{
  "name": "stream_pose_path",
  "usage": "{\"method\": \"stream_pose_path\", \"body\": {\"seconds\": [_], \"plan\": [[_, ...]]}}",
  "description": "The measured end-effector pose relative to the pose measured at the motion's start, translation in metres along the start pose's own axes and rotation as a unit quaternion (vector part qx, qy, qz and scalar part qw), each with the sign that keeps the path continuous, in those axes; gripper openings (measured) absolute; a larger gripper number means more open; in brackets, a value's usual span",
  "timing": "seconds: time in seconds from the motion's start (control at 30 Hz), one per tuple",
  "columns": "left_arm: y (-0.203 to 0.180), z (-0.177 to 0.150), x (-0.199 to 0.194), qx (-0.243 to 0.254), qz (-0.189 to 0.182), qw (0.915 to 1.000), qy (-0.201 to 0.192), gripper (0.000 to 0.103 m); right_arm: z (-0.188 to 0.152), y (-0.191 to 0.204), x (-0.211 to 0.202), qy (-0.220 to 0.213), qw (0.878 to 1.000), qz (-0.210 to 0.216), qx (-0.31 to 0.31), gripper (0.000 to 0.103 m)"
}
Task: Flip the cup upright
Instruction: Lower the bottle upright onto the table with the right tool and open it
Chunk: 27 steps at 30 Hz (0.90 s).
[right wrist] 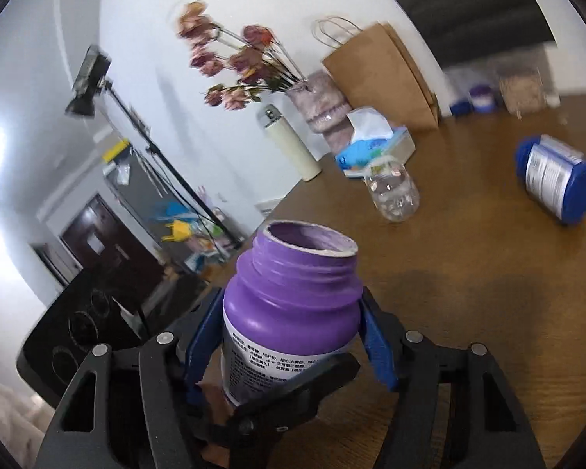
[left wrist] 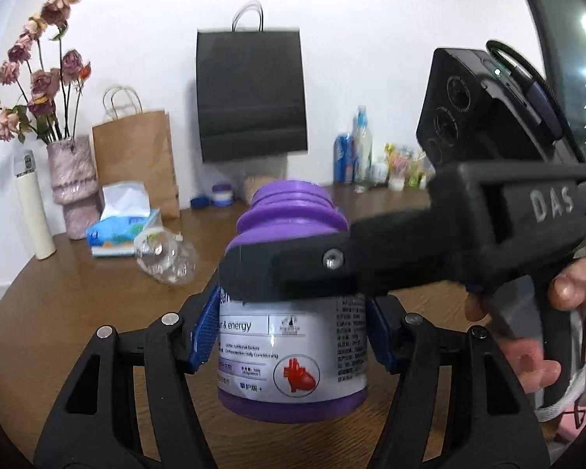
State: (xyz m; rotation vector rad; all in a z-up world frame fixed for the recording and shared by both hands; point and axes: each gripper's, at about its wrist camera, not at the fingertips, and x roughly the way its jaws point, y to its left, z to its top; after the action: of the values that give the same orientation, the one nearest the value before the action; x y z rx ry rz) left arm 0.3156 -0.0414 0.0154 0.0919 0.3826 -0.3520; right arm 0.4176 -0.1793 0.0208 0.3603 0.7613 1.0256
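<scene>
A purple open-mouthed jar with a white label (left wrist: 293, 336) stands upright, mouth up, just above or on the brown wooden table (left wrist: 78, 305). My left gripper (left wrist: 289, 332) has its blue pads against the jar's labelled body on both sides. My right gripper (left wrist: 254, 269) reaches in from the right across the jar's shoulder. In the right wrist view the same jar (right wrist: 293, 305) sits between my right gripper's (right wrist: 289, 336) blue pads, which press its shoulder. Both grippers are shut on it.
A clear plastic jar (left wrist: 168, 258) lies on its side behind, also in the right wrist view (right wrist: 392, 191). A blue jar (right wrist: 554, 179) lies on its side at the right. Tissue box (left wrist: 123, 226), pink vase (left wrist: 72, 183), cream flask (left wrist: 31, 203) and paper bags (left wrist: 136, 164) line the back.
</scene>
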Motion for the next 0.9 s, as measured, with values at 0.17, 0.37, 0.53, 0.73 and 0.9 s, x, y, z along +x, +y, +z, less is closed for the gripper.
{"method": "stream_pose_path", "body": {"seconds": [0.17,0.37,0.53,0.73,0.9], "plan": [[0.014,-0.008,0.026,-0.055,-0.052,0.9906,0.114,0.073,-0.003,0.008,-0.002,-0.006,0.990,-0.110,-0.088,0.070],[0.003,-0.022,0.037,-0.017,0.007,0.9838,0.179,0.072,-0.010,0.023,0.015,0.017,0.946,-0.237,-0.221,0.070],[0.007,-0.038,0.030,-0.041,0.017,0.9756,0.215,0.074,-0.023,0.009,0.021,0.036,0.946,-0.241,-0.216,0.070],[0.008,-0.046,0.017,-0.049,0.036,0.9753,0.212,0.081,-0.030,0.004,0.022,0.048,0.944,-0.249,-0.209,0.071],[0.017,-0.043,0.007,-0.072,0.060,0.9777,0.188,0.089,-0.027,0.014,0.005,0.034,0.948,-0.247,-0.197,0.077]]}}
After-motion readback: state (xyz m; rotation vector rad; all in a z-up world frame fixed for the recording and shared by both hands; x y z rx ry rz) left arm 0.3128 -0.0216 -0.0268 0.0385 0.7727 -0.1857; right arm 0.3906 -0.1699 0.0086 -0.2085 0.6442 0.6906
